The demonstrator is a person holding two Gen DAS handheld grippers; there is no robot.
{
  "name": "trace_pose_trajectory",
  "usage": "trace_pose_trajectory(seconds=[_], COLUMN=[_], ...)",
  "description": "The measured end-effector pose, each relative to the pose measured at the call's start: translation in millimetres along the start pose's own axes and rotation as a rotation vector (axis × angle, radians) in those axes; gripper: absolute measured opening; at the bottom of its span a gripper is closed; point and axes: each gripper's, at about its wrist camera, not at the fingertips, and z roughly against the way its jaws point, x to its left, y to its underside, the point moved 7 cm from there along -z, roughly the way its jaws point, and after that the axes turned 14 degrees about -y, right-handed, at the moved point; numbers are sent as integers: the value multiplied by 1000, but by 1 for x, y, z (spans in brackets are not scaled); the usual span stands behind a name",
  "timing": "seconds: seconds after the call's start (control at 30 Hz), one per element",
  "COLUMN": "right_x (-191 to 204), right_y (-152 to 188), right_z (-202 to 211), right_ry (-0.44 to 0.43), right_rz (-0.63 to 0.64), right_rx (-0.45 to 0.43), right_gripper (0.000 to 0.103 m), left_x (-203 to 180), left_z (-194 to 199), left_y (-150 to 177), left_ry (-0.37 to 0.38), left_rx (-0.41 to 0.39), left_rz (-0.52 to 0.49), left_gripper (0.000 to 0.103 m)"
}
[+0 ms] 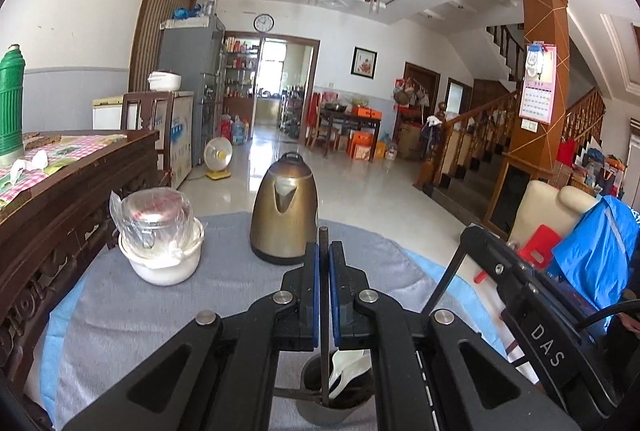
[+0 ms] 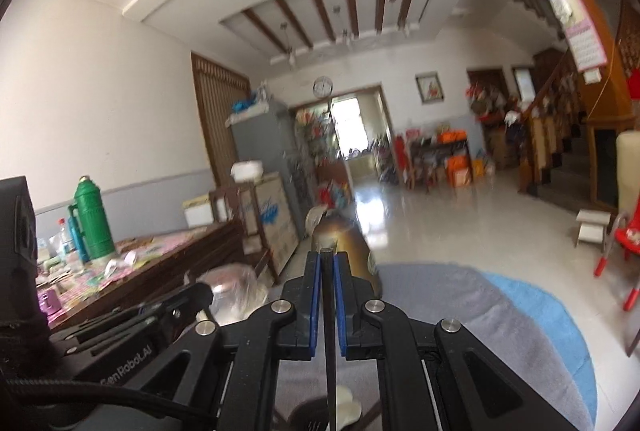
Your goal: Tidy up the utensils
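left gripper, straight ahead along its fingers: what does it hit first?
Most likely the brass-coloured kettle, standing on the grey mat just beyond the left gripper, whose jaws are shut on a thin dark stick. Depth is hard to judge in the fisheye.

2 tools in shot, left tool (image 1: 324,251) and right tool (image 2: 327,259); 2 dark sticks, one stick (image 1: 323,311) per tool, the second stick (image 2: 330,331) on the right; 1 holder cup (image 1: 320,413); 1 white spoon (image 1: 352,363); 1 brass kettle (image 1: 285,215); 1 white bowl (image 1: 166,263); 1 green flask (image 1: 11,103).
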Motion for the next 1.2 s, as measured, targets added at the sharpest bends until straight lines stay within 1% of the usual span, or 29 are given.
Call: trace_pose_trajectory(seconds=[0.07, 0.1, 0.13, 0.17, 0.2, 0.27, 0.33, 0.4, 0.5, 0.57, 0.67, 0.77, 0.83, 0.87, 0.93, 1.0, 1.2], right_x=[-4, -7, -11, -16, -19, -24, -26, -28, -25, -24, -21, -17, -13, -10, -5, 1, 7], right_y=[5, 6, 7, 8, 7, 7, 4, 1, -3, -4, -4, 1, 5, 8, 10, 14, 23], right_z=[3, 5, 8, 11, 15, 27, 36, 49, 65, 78, 93, 108, 117, 123, 131, 140, 164], right_ry=[-16, -23, -31, -36, -41, -44, -41, -41, -43, -42, -48, -44, -39, -41, -29, -4, 6], right_rz=[-35, -55, -78, -97, -119, -144, -155, -164, -179, -186, -203, -215, -219, -216, -195, -159, -148], right_rx=[26, 41, 51, 55, 55, 41, 25, 9, -15, -23, -24, -7, 8, 14, 20, 47, 98], right_gripper=[9, 11, 12, 15, 18, 19, 20, 24, 29, 30, 31, 35, 52, 65, 65, 65, 65], left_x=[1, 3, 4, 6, 8, 10, 13, 15, 16, 13, 8, 3, -1, -2, -5, -7, 0], left_z=[4, 7, 11, 14, 22, 31, 39, 50, 66, 78, 100, 124, 138, 147, 159, 171, 200], left_y=[0, 1, 1, 1, 0, 0, 1, 3, 8, 13, 22, 30, 33, 35, 37, 37, 33], left_ry=[-10, -19, -27, -33, -45, -70, -114, -150, -211, -256, -294, -304, -309, -315, -324, -331, -344], left_rx=[4, 4, 4, 0, -15, -27, -32, -40, -36, -37, -45, -64, -83, -95, -113, -124, -153], left_rz=[-12, -17, -19, -17, -17, -36, -66, -87, -126, -164, -203, -218, -226, -235, -254, -266, -253], left_gripper=[11, 25, 44, 51, 54, 58, 76, 79, 88, 88, 91, 97, 99, 99, 100, 100, 100])
